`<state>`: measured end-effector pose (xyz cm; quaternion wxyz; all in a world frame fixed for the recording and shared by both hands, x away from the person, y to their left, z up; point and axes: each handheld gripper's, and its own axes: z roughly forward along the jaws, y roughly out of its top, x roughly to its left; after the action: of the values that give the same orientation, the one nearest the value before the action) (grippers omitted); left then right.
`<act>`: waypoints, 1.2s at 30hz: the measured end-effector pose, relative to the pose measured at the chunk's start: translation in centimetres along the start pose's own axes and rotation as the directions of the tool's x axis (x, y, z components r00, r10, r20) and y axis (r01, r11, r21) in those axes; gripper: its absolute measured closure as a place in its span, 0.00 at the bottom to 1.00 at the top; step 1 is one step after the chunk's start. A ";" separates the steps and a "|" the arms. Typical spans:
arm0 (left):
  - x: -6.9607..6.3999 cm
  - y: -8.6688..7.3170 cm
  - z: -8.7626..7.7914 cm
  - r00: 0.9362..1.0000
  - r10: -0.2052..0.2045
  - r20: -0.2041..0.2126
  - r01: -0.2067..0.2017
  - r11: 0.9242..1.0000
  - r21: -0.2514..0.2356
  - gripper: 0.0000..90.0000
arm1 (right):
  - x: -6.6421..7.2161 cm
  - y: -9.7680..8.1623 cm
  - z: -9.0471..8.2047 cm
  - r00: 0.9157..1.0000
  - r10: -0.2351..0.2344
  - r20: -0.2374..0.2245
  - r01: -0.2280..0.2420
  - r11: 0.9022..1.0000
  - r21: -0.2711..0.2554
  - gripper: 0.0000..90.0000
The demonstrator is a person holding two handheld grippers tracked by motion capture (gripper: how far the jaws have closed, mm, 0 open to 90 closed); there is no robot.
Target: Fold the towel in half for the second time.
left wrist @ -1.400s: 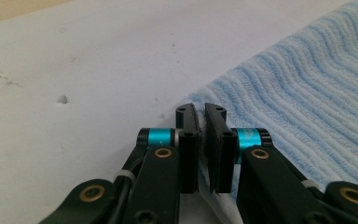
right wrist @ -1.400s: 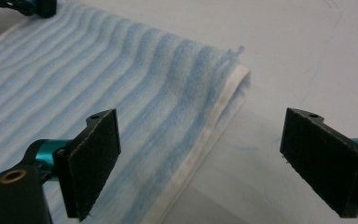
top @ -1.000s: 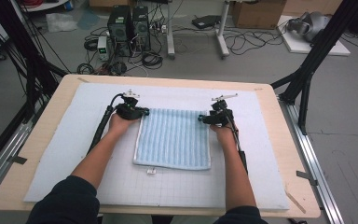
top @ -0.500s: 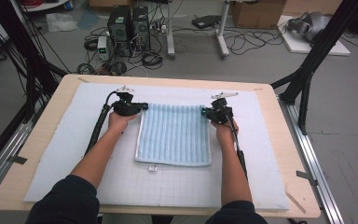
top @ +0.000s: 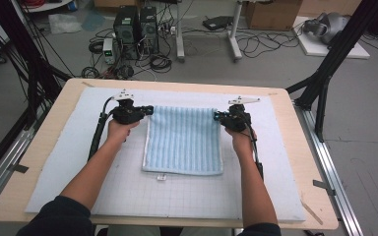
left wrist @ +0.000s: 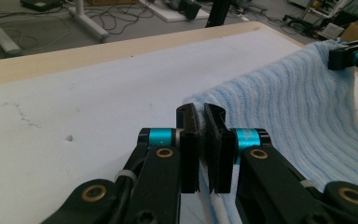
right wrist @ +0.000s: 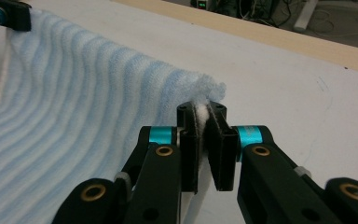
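Towel (top: pixel 183 140), blue-striped, gripped at both far corners.
L tool (left wrist: pixel 204 122) & R tool (right wrist: pixel 207 122) each clamped on a corner; near edge on table (top: pixel 295 162).

white mat (top: pixel 54 162) on wooden table (top: pixel 44 132), computer towers (top: pixel 138 24) on floor behind.

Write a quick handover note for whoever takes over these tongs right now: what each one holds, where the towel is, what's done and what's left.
Left tongs: shut on the far left corner of the light blue striped terry towel.
Right tongs: shut on the far right corner; the jaws have just closed there.
Towel: on the white gridded mat, far edge raised off it, near edge flat.
Done: both far corners gripped.
Left: probably bring the far edge toward the near edge to fold, then release.
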<state>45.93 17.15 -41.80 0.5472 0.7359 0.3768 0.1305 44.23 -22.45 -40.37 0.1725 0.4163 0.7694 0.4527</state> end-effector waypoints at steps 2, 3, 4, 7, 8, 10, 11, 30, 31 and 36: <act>-0.4 -0.1 -0.5 1.000 0.009 0.011 -0.009 1.000 -0.006 0.94 | 0.3 -0.1 -0.5 1.000 -0.006 -0.012 0.006 1.000 -0.012 0.93; -0.6 -0.2 -0.8 1.000 0.015 0.017 -0.015 1.000 -0.018 0.94 | 0.4 -0.2 -0.8 1.000 -0.011 -0.015 0.010 1.000 -0.018 0.93; -0.8 -0.2 -1.1 1.000 0.023 0.021 -0.023 0.999 -0.022 0.94 | 0.6 -0.2 -1.0 1.000 -0.015 -0.018 0.015 1.000 -0.020 0.93; -1.4 -0.4 -2.0 0.999 0.031 0.036 -0.030 0.999 -0.030 0.94 | 1.0 -0.5 -1.7 0.999 -0.024 -0.022 0.023 0.999 -0.027 0.93; -1.6 -0.4 -2.2 0.999 0.034 0.040 -0.033 0.999 -0.021 0.94 | 1.2 -0.6 -1.9 0.999 -0.025 -0.028 0.024 0.999 -0.031 0.93; -2.1 -0.7 -2.9 0.998 0.053 0.044 -0.051 0.998 -0.046 0.94 | 1.5 -0.8 -2.3 0.999 -0.031 -0.032 0.030 0.999 -0.032 0.93; -2.3 -0.8 -3.1 0.997 0.057 0.046 -0.055 0.997 -0.047 0.94 | 1.7 -0.9 -2.5 0.999 -0.034 -0.035 0.033 0.999 -0.034 0.93; -5.4 -4.7 -6.6 0.989 0.101 0.109 -0.097 0.994 -0.043 0.93 | 4.4 -4.1 -5.4 0.991 -0.105 -0.078 0.103 0.994 -0.032 0.93; -5.5 -4.9 -6.8 0.989 0.101 0.112 -0.096 0.994 -0.043 0.93 | 4.6 -4.3 -5.6 0.991 -0.103 -0.084 0.101 0.994 -0.031 0.93; -6.4 -6.0 -7.5 0.986 0.106 0.127 -0.101 0.994 -0.040 0.93 | 5.2 -5.5 -6.3 0.990 -0.110 -0.092 0.107 0.994 -0.034 0.93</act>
<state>34.59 18.69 -43.04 0.5751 0.7522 0.2996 0.1172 34.39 -23.13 -41.02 0.1665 0.3494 0.7915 0.4729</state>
